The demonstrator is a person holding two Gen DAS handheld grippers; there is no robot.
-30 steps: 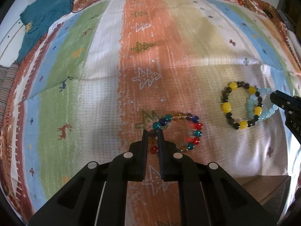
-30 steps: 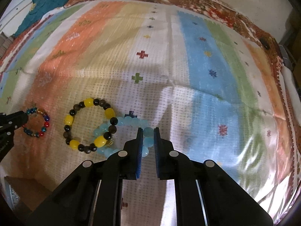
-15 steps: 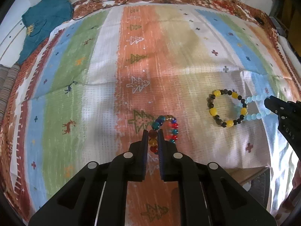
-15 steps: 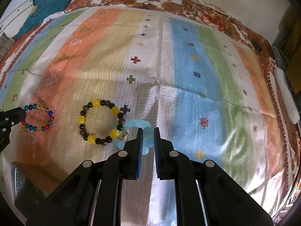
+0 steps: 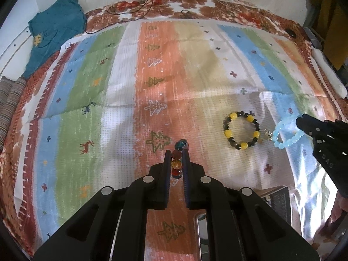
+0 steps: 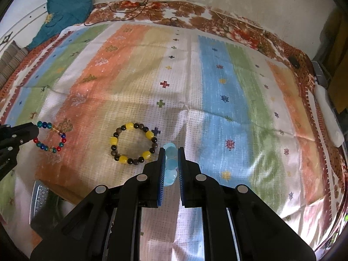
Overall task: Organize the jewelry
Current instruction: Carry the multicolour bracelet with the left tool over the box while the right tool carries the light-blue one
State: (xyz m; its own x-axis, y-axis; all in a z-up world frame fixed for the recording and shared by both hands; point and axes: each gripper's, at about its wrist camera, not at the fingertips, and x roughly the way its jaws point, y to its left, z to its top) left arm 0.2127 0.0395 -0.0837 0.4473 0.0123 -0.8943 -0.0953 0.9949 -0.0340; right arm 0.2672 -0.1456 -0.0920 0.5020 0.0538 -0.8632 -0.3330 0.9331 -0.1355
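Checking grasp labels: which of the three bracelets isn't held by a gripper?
The yellow-and-dark bead bracelet, lying free on the cloth between the two gripped ones.

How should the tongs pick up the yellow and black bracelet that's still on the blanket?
Pinch one short stretch of the yellow and black bracelet's ring, one finger inside the loop and one outside, coming straight down from above. It lies flat and open on the striped blanket, apart from the other bracelets, so probably any part of the ring works; the near edge looks easiest.
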